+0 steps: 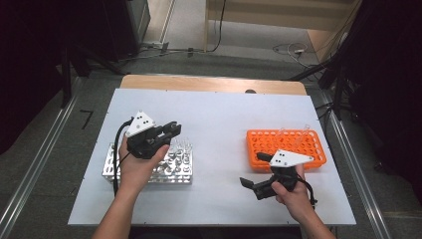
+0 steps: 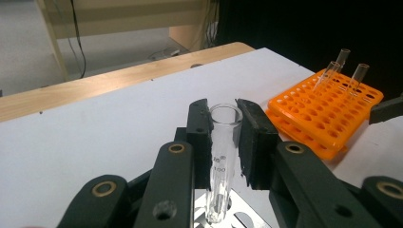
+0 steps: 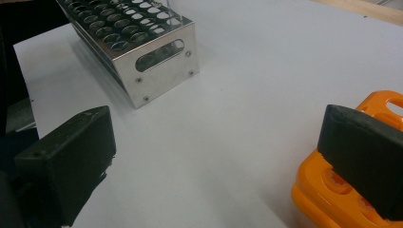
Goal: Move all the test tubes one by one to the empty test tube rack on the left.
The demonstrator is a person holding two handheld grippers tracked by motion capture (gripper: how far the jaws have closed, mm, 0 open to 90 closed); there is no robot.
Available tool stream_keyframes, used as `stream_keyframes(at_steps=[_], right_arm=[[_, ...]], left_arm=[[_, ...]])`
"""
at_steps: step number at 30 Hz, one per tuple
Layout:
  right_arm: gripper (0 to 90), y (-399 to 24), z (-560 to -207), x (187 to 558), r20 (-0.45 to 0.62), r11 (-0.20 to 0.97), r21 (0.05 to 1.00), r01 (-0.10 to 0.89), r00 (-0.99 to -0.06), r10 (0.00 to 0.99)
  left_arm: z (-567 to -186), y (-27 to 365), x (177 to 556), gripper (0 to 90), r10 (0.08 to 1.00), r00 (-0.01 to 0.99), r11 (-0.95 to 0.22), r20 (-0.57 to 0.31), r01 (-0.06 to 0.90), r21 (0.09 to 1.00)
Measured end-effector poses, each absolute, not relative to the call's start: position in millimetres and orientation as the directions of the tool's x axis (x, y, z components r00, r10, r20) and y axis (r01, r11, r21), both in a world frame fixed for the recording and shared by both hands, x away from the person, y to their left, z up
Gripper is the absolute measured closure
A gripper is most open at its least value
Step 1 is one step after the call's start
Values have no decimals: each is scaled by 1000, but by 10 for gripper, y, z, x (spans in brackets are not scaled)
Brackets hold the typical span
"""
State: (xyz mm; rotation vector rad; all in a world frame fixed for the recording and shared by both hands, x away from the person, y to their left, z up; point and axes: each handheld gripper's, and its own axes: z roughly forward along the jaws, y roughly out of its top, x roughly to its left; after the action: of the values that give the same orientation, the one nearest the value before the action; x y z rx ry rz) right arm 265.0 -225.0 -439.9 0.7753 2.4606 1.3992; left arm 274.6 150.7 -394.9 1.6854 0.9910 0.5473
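Item: glass test tube [image 2: 222, 142], clear, printed with graduations, seen at centre of the left gripper view, upright, its lower end in a hole of the steel rack [image 1: 149, 167] at lower left of the high view. It is clamped just below its rim by the left gripper [image 2: 223, 137], whose black pads [image 2: 254, 142] are pressed against both sides of the glass. The right gripper [image 1: 263, 174] is held at lower right of the high view beside the orange rack [image 1: 286, 144], jaws spread wide with nothing between them, as confirmed in the right gripper view. Three tubes [image 2: 343, 66] are already seated, leaning, at the far side of the orange rack, in the upper right of the left gripper view. Step judged in hand: the tube is being drawn from the steel rack for carriage to the orange one. Handling advice: the tube is best lifted straight along its own axis until its base is clear of the hole, so that side load on the glass is avoided; the grip is to be kept firm but not tightened further; the neighbouring tubes [image 1: 184, 144] are to be left undisturbed.
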Motion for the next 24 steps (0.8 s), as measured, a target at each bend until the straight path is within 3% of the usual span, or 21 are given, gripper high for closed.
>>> stream_keyframes(at_steps=[24], right_arm=[[0, -2265, -4399, 2651, 75, 414, 845, 339, -841, 536]], left_arm=[[-4272, 1424, 2840, 750, 833, 551, -199, -54, 389, 899]])
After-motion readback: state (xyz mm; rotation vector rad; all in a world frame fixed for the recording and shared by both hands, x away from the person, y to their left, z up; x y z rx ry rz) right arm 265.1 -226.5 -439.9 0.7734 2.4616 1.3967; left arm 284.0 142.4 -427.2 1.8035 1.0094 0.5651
